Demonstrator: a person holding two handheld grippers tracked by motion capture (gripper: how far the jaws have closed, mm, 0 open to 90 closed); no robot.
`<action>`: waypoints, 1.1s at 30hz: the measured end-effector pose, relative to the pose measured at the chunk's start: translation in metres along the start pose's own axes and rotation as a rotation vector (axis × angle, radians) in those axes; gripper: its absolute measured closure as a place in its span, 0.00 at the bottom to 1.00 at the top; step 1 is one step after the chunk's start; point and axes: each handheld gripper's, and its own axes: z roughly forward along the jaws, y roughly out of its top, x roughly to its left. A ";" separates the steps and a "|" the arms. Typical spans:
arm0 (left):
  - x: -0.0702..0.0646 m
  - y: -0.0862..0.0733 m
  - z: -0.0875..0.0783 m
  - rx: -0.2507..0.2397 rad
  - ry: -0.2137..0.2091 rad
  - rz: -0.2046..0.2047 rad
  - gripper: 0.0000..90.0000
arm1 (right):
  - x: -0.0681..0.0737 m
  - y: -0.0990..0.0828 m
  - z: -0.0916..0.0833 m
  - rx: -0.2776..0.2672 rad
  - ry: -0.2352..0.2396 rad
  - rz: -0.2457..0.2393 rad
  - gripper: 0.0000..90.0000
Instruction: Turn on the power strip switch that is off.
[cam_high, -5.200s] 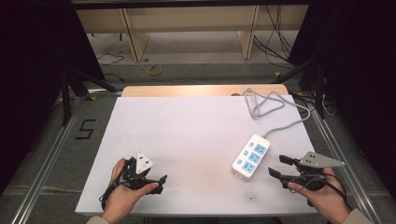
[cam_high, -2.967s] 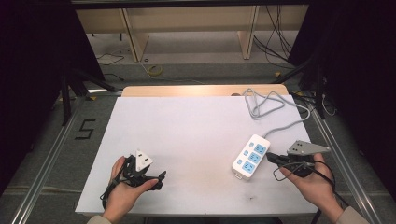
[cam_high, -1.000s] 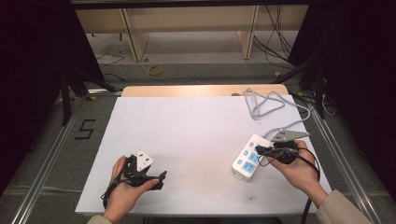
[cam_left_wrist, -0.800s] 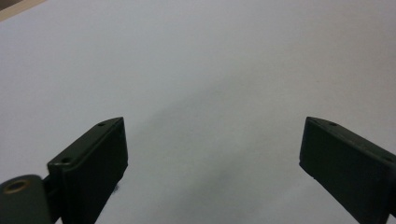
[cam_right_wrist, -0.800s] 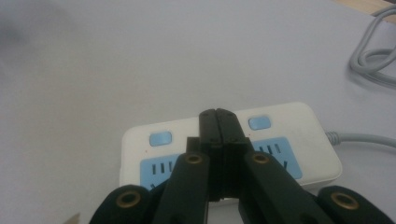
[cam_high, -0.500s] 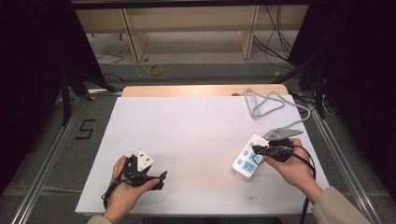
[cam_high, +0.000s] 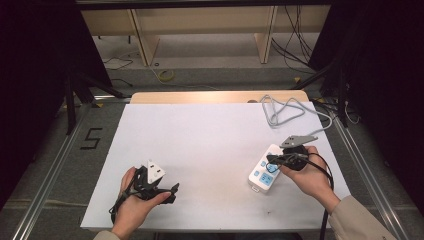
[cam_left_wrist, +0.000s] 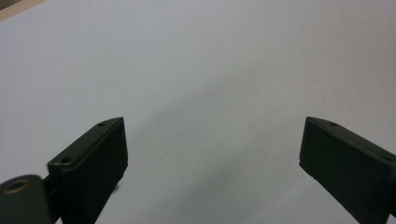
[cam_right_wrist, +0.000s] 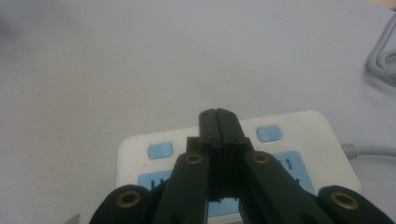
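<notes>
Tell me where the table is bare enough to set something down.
The widest bare patch is the table middle and far left, between the left gripper and the power strip. The near edge between the hands is bare too. The right side is crowded: power strip, right gripper over it, cable behind.

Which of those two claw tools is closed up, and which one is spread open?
The right gripper, poised over the white power strip, has its jaws pressed together. The left gripper is spread wide over bare white table, holding nothing.

Dim room, lit bench

White-topped bench (cam_high: 200, 135) with wood strip at far edge. Grey floor (cam_high: 45, 150) marked "5" (cam_high: 91, 138). Pale wooden shelving (cam_high: 200, 25) behind, loose cables (cam_high: 292, 45) on floor, black drapes (cam_high: 30, 60) both sides.
</notes>
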 end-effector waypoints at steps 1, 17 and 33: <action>0.000 0.000 0.000 0.000 0.000 0.000 0.08 | 0.000 0.000 0.001 0.001 0.001 -0.001 1.00; -0.001 0.001 0.001 -0.001 -0.003 0.004 0.08 | -0.001 0.005 0.008 0.024 0.004 0.005 1.00; -0.002 0.001 0.001 -0.001 -0.005 0.002 0.08 | -0.004 0.009 0.018 0.058 0.002 0.002 1.00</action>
